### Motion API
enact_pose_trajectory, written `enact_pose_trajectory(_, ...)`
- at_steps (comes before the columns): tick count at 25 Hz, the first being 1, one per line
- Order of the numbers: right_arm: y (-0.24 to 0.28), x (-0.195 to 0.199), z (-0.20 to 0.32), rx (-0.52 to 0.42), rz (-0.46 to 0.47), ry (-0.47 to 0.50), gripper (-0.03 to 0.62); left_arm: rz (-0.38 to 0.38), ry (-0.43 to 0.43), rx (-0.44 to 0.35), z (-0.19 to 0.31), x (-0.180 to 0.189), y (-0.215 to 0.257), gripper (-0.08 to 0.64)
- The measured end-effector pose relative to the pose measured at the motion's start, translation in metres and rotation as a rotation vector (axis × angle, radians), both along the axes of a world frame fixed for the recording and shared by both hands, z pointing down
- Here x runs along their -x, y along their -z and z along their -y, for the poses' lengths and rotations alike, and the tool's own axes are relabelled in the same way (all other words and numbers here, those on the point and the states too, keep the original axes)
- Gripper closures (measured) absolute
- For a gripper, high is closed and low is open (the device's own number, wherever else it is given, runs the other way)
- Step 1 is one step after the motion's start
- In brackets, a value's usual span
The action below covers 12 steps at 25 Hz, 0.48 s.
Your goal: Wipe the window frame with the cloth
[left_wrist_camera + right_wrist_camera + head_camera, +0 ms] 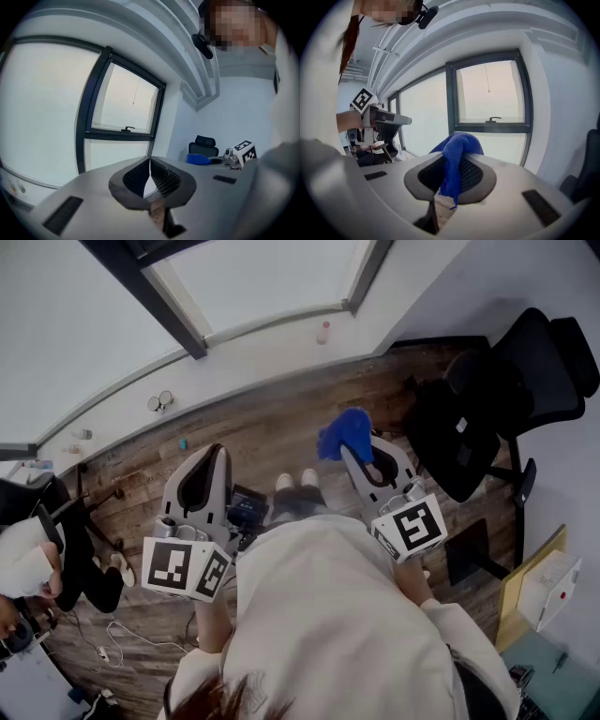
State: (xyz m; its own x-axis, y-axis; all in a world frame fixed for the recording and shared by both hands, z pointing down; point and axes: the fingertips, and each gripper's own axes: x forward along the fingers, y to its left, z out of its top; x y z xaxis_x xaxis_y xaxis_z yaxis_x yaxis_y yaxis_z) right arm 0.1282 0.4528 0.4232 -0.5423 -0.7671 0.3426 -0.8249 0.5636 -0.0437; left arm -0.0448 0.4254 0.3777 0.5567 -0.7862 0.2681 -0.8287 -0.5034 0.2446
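Blue cloth (457,150) pinched in right tool (452,165), left tool (150,163) pressed together, both facing window frame (93,103)

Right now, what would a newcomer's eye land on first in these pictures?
The bright blue cloth, pinched in the right claw over the wooden floor, stands out at once. Ahead is the dark window frame, which the cloth does not touch. The left claw is shut and empty.
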Motion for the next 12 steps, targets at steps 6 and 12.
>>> enact_pose_trajectory(6,0.002,-0.0053,0.0072,-0.022,0.002,0.003,0.546,-0.023,0.002,-0.009,0.0055,-0.0053,0.0023,0.549)
enact_pose_trajectory(12,0.0004,-0.0098,0.0064,-0.014,0.007,0.003,0.546,-0.038,0.005,-0.004,0.0064,-0.009,0.0035,0.549)
